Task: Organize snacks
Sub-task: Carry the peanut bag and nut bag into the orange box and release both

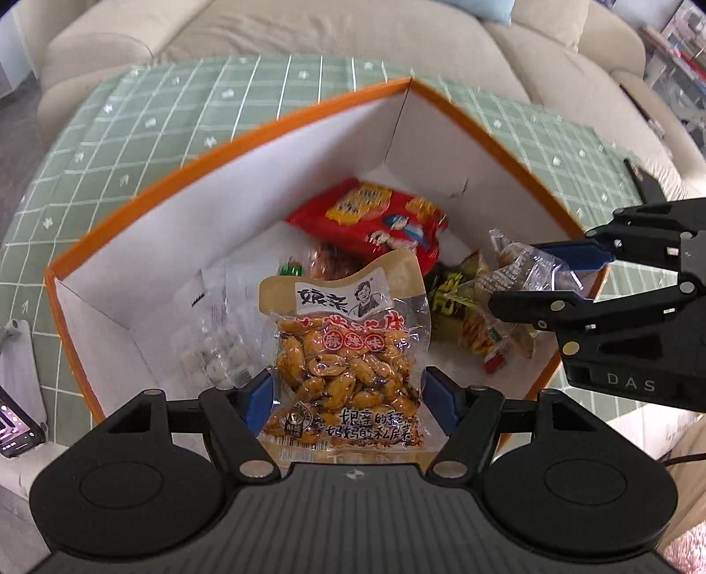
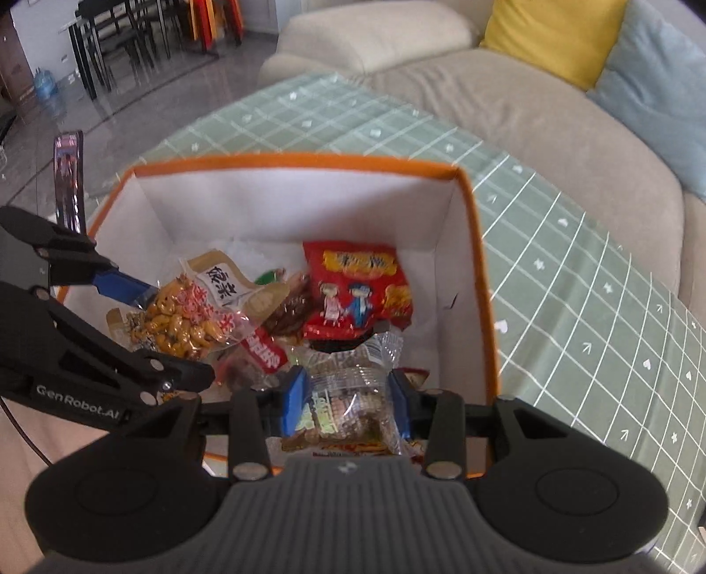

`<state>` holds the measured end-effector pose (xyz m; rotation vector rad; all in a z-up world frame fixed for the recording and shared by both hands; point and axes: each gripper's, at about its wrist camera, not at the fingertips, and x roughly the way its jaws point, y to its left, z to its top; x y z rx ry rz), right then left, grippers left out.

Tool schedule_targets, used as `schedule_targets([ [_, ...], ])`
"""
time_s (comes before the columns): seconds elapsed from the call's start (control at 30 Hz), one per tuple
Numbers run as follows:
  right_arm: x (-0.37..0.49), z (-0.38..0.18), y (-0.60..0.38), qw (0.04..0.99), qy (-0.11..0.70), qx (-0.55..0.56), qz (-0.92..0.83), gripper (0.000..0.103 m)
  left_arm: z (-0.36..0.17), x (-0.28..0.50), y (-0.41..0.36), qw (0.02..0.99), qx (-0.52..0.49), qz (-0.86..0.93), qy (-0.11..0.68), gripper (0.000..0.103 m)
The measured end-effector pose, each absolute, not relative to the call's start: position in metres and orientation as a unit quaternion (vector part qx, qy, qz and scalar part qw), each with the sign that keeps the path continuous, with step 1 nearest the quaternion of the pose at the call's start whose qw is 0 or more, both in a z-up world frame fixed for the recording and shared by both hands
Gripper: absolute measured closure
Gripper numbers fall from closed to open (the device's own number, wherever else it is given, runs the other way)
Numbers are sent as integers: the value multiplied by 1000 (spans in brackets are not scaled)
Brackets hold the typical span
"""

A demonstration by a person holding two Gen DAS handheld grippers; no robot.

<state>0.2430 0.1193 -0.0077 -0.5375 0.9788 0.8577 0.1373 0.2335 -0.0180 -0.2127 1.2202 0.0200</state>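
the left gripper (image 1: pixel 348 393) pinches a clear packet of glazed brown beans (image 1: pixel 346 353), the right gripper (image 2: pixel 348 397) a crinkly transparent snack sachet (image 2: pixel 353 388), above the orange-rimmed white box (image 2: pixel 478 265); releasing together could jostle either packet onto the rim.

A beige sofa (image 2: pixel 507 115) with yellow cushion (image 2: pixel 551 35) curves behind the green-checked table (image 2: pixel 573 287).

Left gripper (image 1: pixel 348 397): matte black linkage arms, blue finger pads (image 1: pixel 259 397), silver pivot screws, ribbed grey housing at 6 o'clock, "GenRobot.AI" lettering on its side. Right gripper (image 2: pixel 348 399): same build, blue pads (image 2: pixel 293 399); side marked "DAS".
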Motion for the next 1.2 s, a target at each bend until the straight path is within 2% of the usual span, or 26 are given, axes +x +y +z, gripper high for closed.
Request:
schedule_targets([
  [0.5, 254, -29, 129, 744, 483, -266, 377, 61, -48, 154, 228, 764, -11, 42, 644, 18],
  [0.63, 253, -30, 132, 747, 478, -273, 374, 59, -53, 154, 229, 759, -16, 49, 649, 13],
  [0.8, 252, -27, 131, 749, 473, -275, 374, 58, -57, 152, 229, 750, -23, 50, 659, 11],
  [0.87, 252, -25, 130, 748, 475, -273, 376, 56, -56, 150, 231, 749, -27, 49, 660, 11],
  [0.97, 251, -22, 128, 749, 469, -276, 377, 47, -51, 149, 234, 752, -36, 49, 656, 10],
  [1.07, 249, -17, 124, 754, 462, -277, 377, 45, -42, 147, 236, 764, -44, 52, 642, 1],
  [1.2, 246, -7, 118, 765, 448, -271, 375, 40, -29, 144, 237, 776, -60, 47, 626, 0],
])
